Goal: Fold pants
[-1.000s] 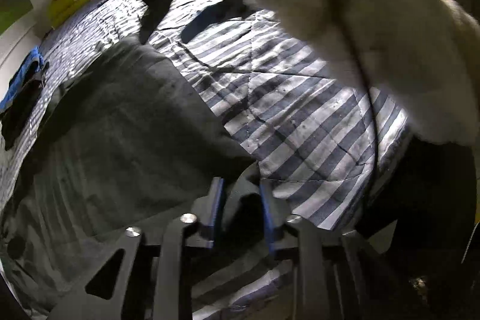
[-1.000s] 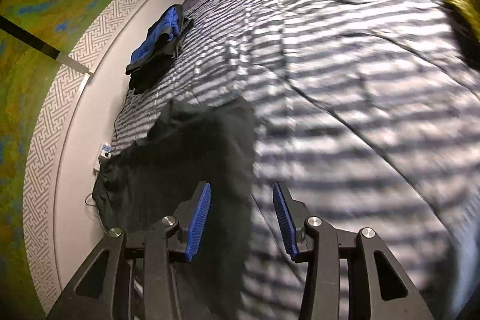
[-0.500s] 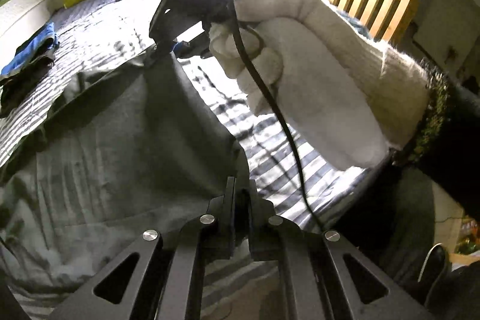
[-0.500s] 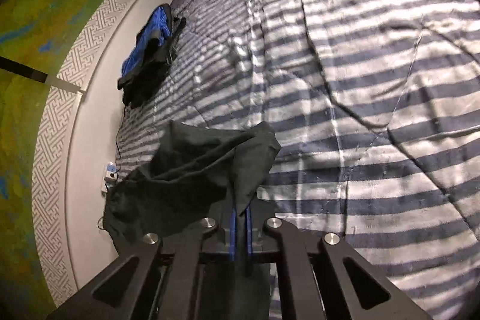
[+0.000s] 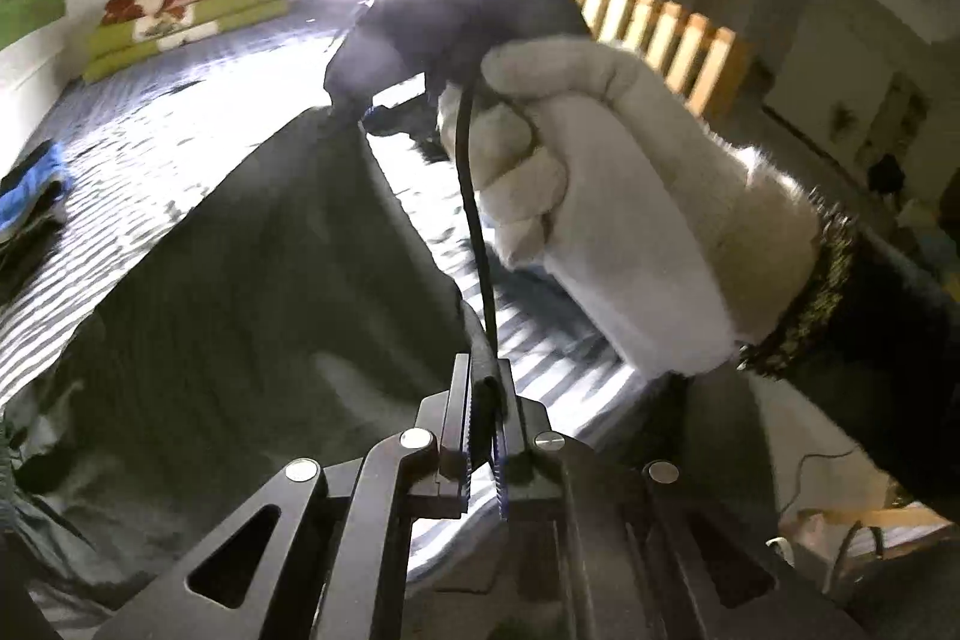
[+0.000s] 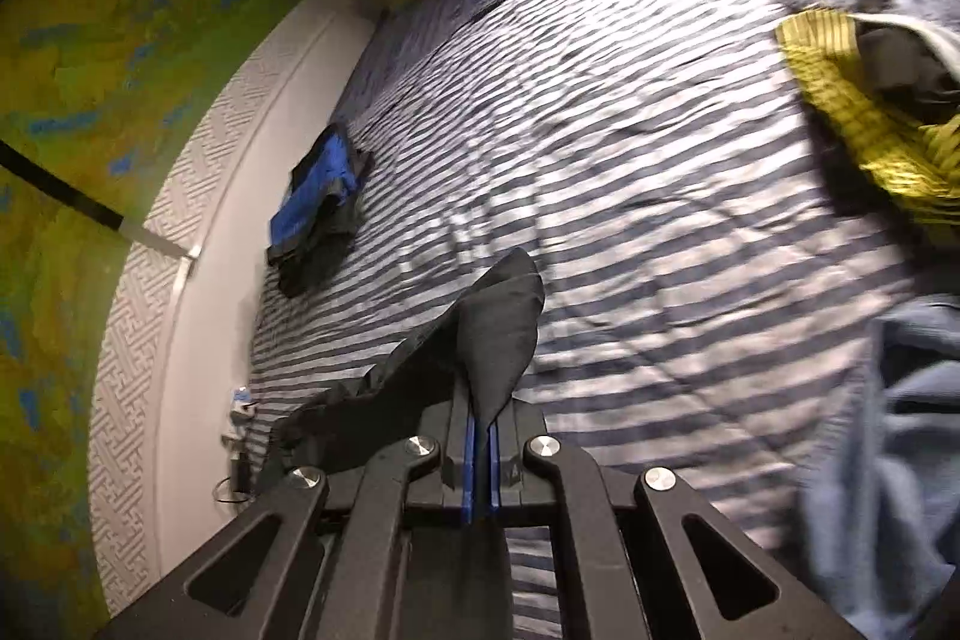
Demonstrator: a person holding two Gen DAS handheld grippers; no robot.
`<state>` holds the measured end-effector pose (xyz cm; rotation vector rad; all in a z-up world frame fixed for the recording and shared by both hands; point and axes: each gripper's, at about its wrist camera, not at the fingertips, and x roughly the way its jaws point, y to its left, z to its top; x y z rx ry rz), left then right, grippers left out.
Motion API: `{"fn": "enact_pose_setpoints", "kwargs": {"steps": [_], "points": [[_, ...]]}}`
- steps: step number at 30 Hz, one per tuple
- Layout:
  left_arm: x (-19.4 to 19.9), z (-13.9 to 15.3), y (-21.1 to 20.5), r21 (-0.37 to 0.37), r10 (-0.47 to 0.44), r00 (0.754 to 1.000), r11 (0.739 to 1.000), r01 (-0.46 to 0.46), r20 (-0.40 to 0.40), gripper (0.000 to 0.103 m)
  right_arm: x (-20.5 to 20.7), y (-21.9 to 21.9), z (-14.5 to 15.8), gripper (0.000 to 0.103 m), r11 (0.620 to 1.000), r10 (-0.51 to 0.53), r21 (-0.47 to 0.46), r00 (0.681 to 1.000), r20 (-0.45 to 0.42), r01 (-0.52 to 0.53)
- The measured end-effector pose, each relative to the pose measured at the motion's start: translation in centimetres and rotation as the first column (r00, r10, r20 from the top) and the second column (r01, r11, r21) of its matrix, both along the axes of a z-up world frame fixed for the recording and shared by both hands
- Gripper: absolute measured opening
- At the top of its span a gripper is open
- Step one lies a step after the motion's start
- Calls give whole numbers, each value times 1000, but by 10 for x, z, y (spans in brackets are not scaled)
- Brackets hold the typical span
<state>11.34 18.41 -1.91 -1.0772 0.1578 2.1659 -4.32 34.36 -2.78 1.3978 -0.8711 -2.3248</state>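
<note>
Left wrist view: your left claw (image 5: 483,400) is clenched on a fold of the dark grey-green cloth pants (image 5: 252,292), whose edge runs taut up to your right claw (image 5: 354,112).
Right wrist view: your right claw (image 6: 480,430) is clamped on a rounded corner of the same pants (image 6: 492,334), which stands up past the blue pads.
Pants: lifted between both claws; the lower part sags toward the blue-and-white striped bed cover (image 6: 630,196).
Right hand: your white knitted glove (image 5: 606,196) grips the black handle, a black cable hanging from it.
Edges: white patterned wall border (image 6: 174,232) along the bed's left side; pale wooden slat rail (image 5: 654,22) at the far side.
Open room: broad wrinkled stripes lie free at mid-bed.
Clutter: folded blue-and-black garment (image 6: 318,202) near the wall; yellow ribbed cloth (image 6: 864,118) and pale blue fabric (image 6: 900,436) at the right; stacked green and red-patterned blankets (image 5: 180,10) at the head.
</note>
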Motion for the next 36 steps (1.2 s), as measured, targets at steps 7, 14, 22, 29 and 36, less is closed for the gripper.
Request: {"fn": "enact_pose_setpoints", "kwargs": {"steps": [7,14,22,29,36], "points": [[-3,-9,-24,43,19,998,999,-22,64,4,5,3,-18,3,996,-45,81,995,87,38],[-24,9,-107,114,128,991,985,-131,38,4,2,-47,22,3,991,13,136,999,31,-17],[6,15,-226,121,321,947,939,-322,32,5,-25,-178,55,3,955,200,224,980,2,-196],[12,-24,-329,123,502,857,849,-513,116,5,-54,-316,26,3,893,337,293,939,68,-341],[24,-71,-408,166,616,758,742,-649,213,5,-64,-407,-12,3,842,405,327,903,142,-429]]}}
